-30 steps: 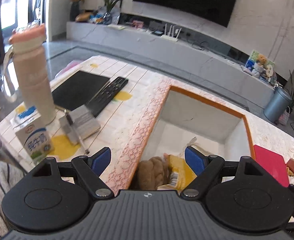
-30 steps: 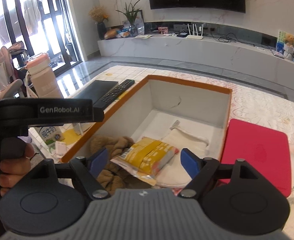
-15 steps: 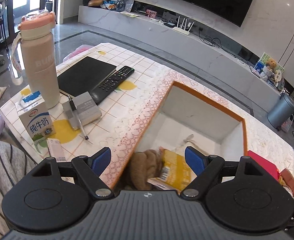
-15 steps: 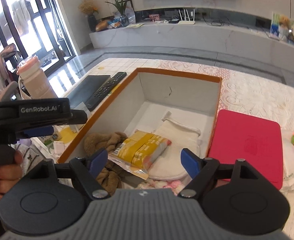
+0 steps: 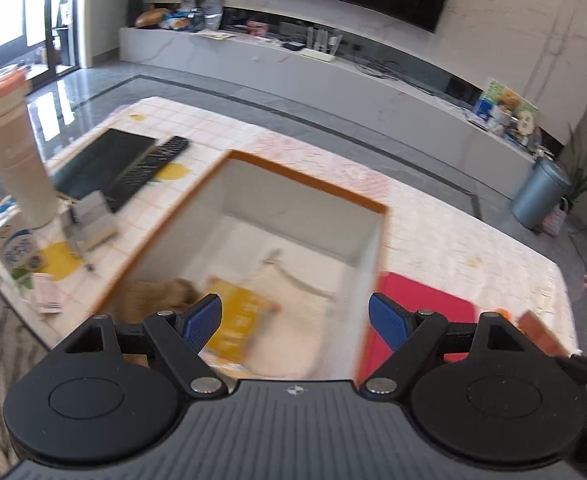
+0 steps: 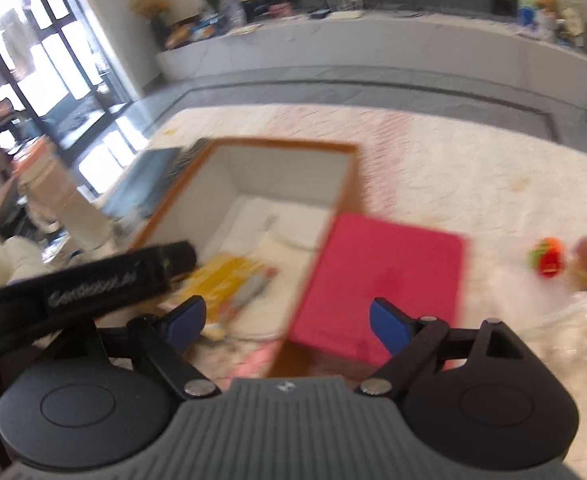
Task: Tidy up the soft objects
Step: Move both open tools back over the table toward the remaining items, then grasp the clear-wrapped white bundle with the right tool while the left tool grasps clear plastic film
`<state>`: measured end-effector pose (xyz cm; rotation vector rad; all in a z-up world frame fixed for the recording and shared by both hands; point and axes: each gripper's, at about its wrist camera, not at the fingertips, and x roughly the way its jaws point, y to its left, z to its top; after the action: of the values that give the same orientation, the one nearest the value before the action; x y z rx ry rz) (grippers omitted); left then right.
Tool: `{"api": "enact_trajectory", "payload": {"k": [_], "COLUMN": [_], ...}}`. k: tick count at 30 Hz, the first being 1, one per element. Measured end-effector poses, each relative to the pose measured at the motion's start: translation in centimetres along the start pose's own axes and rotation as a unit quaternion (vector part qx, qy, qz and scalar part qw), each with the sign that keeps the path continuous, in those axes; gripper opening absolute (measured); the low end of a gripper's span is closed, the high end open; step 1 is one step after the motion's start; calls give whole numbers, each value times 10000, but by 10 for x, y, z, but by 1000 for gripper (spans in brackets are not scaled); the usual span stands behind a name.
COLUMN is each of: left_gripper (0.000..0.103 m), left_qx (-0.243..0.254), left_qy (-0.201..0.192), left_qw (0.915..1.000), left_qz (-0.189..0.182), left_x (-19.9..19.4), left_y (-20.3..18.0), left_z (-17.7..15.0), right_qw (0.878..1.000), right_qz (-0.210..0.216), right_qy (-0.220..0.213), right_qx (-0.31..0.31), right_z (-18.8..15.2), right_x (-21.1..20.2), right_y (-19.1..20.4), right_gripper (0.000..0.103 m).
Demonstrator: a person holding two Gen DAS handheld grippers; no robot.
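Observation:
An open box with an orange rim [image 5: 305, 178] [image 6: 281, 145] stands on the table. Inside lie a brown plush cloth [image 5: 161, 294], a yellow packet [image 5: 237, 320] [image 6: 221, 280] and a cream cloth [image 5: 293, 304] [image 6: 289, 236]. My left gripper [image 5: 295, 322] is open and empty above the box's near end. My right gripper [image 6: 289, 322] is open and empty over the box's right wall and the red lid [image 6: 377, 276]. The left gripper's body [image 6: 77, 284] shows in the right wrist view. Both views are blurred.
Left of the box are a pink-capped bottle [image 5: 13, 160], a milk carton [image 5: 17, 252], a black tablet [image 5: 105, 160], a remote [image 5: 149, 168] and a small grey box [image 5: 91, 216]. A small red and green toy [image 6: 547, 256] lies on the tablecloth at right.
Both grippers have risen and swung to the right, so the red lid and the toy come further into view. Both stay open and empty. The box contents have not moved.

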<state>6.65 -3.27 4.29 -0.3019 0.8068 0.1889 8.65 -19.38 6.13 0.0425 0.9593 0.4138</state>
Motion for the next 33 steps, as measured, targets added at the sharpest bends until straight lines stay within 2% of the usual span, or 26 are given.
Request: {"api": "enact_trajectory", "payload": {"k": [5, 10, 14, 19, 26, 29, 33], "left_gripper": [98, 98, 98, 98, 98, 98, 98], "left_qx": [137, 513, 888, 1362, 1390, 1303, 1263], "left_qy": [17, 155, 349, 495, 656, 777, 1038], "left_qw": [9993, 9966, 9923, 9856, 9846, 9854, 9834], "left_qz": [-342, -627, -789, -867, -832, -775, -787], "left_x": [5, 24, 43, 61, 84, 98, 119], "left_y": [-44, -95, -137, -175, -201, -205, -210], "left_z": [-6, -16, -29, -50, -61, -62, -65], "right_qw": [9951, 9778, 9700, 9627, 9593, 9530, 9426], "right_qz": [-810, -1539, -1466, -1517, -1485, -1599, -1535], "right_qy": [-197, -277, -316, -52, 339, 305, 197], "right_qx": [527, 1393, 1915, 2238, 2376, 2556, 2958], "right_z": [-2, -26, -48, -59, -68, -73, -79], "right_x": [-20, -28, -22, 3, 34, 34, 34], "right_y": [-65, -135, -176, -208, -220, -232, -248], "right_gripper": [90, 90, 90, 90, 90, 90, 90]}}
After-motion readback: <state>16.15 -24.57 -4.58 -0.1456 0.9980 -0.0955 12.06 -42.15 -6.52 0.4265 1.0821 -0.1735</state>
